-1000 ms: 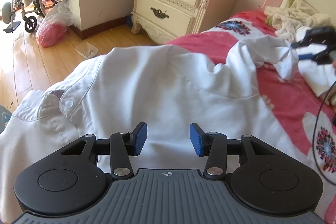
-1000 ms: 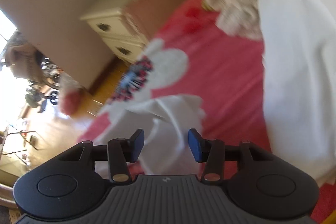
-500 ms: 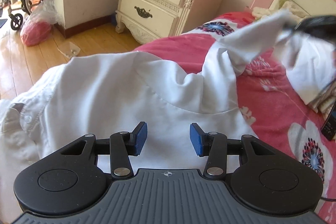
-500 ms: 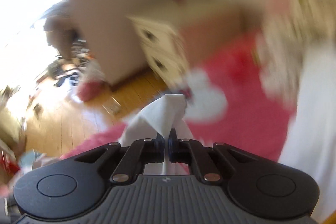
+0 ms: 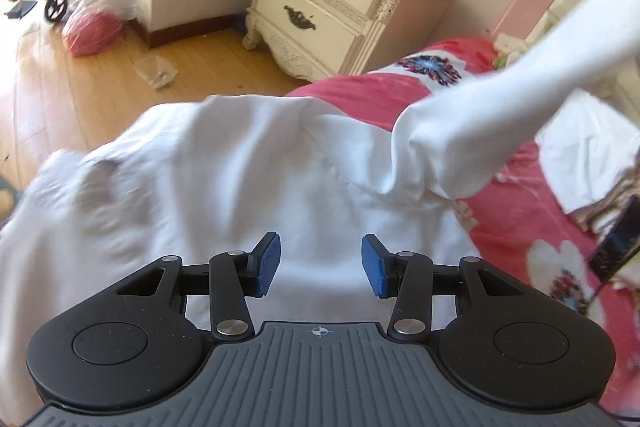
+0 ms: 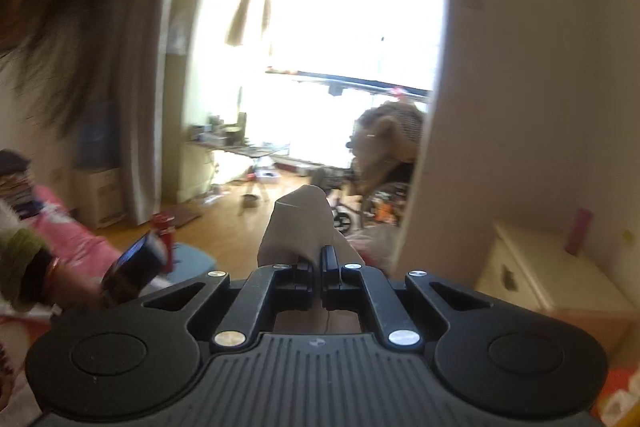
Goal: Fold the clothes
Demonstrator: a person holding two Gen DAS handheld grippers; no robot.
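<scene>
We saw the right hand-held gripper (image 6: 316, 263) clamped on the white shirt's (image 5: 248, 163) sleeve (image 5: 500, 99), stretched toward 2 o'clock; the left hand-held gripper (image 5: 319, 263) hovered half-open above the shirt.

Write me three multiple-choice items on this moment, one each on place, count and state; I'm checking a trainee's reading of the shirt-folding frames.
1. Where does the white shirt lie?
A. on the red bedspread
B. in a nightstand drawer
C. on the wooden floor

2. How many drawers with dark handles does the cream nightstand show?
A. one
B. two
C. four

3. What is the right hand-held gripper doing?
A. standing open and empty
B. clamped on the shirt sleeve
C. gripping a phone

Key: 1 A, the shirt body spreads over the bedspread; 2 B, two stacked drawer fronts show; 3 B, sleeve fabric juts from between its shut jaws.
</scene>
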